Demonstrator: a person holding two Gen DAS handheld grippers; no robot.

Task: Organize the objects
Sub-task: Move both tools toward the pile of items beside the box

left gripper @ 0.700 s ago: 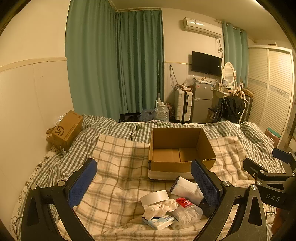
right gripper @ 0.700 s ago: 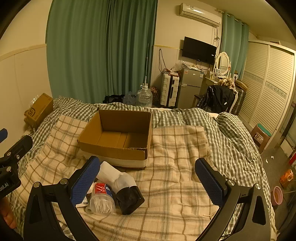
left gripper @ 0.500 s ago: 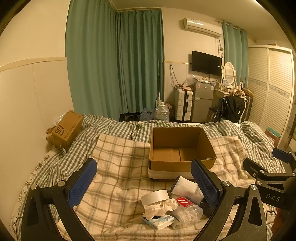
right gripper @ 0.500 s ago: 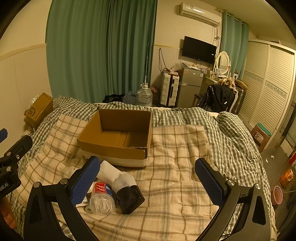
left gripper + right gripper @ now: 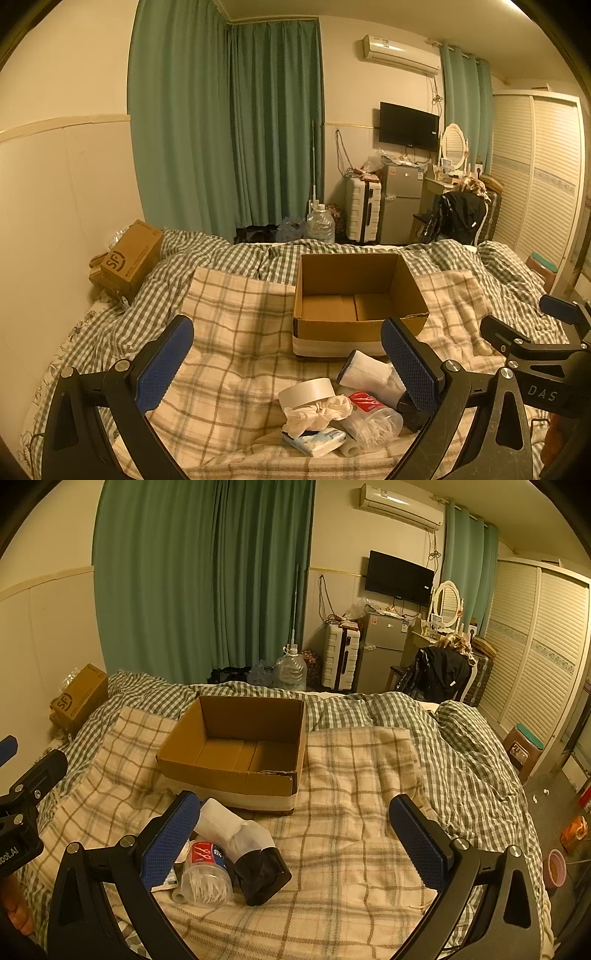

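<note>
While the left gripper (image 5: 284, 363) hovers above a bed (image 5: 236, 332) with its blue-padded jaws spread wide and holding nothing, its camera looks over a plaid blanket. An open cardboard box (image 5: 354, 302) sits on the blanket, its inside bare. Just in front of the box lies a small heap: a roll of tape (image 5: 306, 392), a crumpled white cloth (image 5: 317, 411), a tissue packet (image 5: 314, 439), a clear tub of cotton swabs (image 5: 373, 419) and a white sock (image 5: 367, 371). A second brown box (image 5: 129, 258) rests at the bed's left edge, against the wall.

From the right camera, the right gripper (image 5: 295, 840) is likewise wide open and empty (its left pad hangs over the heap). The sock (image 5: 236, 829), the swab tub (image 5: 207, 873) and a black object (image 5: 262, 873) lie close together, just in front of the cardboard box (image 5: 236, 746). Green curtains (image 5: 199, 576) hang beyond the bed.
</note>
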